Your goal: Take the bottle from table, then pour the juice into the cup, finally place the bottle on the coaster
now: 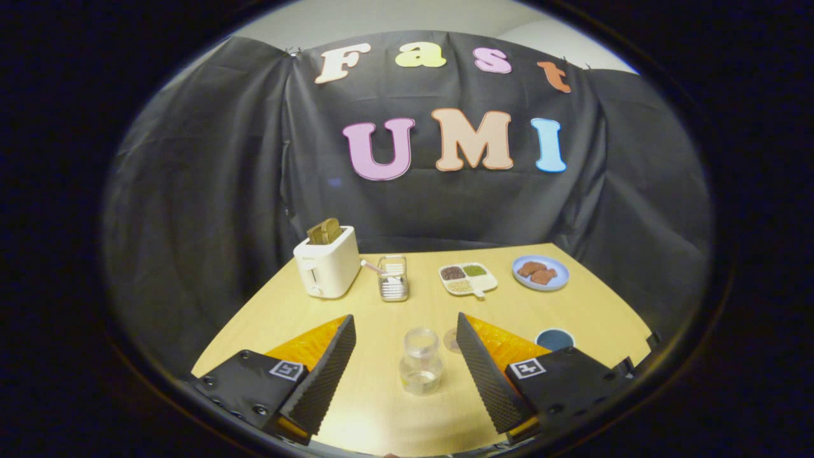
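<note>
A small clear bottle (420, 361) stands upright on the wooden table (381, 413), between my two fingers and nearer the right one. My gripper (404, 318) is open, with both fingers apart from the bottle and nothing pressed. Just behind the right fingertip a clear cup (450, 340) peeks out, mostly hidden by that finger. A round dark-blue coaster (554, 338) lies on the table to the right of the right finger, bare on top.
Along the far side of the table stand a white toaster (325, 266) holding bread, a clear box (392, 278) with a pink-handled utensil, a divided tray (467, 278) of grains and a blue plate (540, 272) with brown pieces.
</note>
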Demonstrator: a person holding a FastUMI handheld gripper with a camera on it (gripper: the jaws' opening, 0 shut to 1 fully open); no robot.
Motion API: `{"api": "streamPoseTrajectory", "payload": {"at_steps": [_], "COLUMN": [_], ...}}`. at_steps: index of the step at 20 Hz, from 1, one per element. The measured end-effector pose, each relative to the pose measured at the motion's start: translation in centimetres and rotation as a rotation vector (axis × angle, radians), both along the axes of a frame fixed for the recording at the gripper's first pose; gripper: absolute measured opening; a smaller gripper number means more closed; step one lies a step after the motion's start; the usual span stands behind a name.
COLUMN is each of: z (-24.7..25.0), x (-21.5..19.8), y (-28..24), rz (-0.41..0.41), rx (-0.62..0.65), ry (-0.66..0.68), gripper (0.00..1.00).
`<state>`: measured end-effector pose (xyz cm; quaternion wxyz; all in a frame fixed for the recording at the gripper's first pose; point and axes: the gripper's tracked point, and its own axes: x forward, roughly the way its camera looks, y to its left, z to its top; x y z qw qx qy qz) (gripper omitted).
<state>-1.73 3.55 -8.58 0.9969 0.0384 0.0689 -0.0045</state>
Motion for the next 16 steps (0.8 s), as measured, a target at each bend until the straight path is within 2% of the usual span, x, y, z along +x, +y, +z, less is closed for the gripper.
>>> {"api": "streamPoseTrajectory", "payload": {"at_steps": [10, 16], "z": [-7.7, -10.8], "x": [0.1, 1.6], "y": [0.2, -0.4], "rz": [-0.034, -0.092], "rx": [0.025, 0.049], "ry": [0.160, 0.212], "gripper": [1.00, 1.00]}}
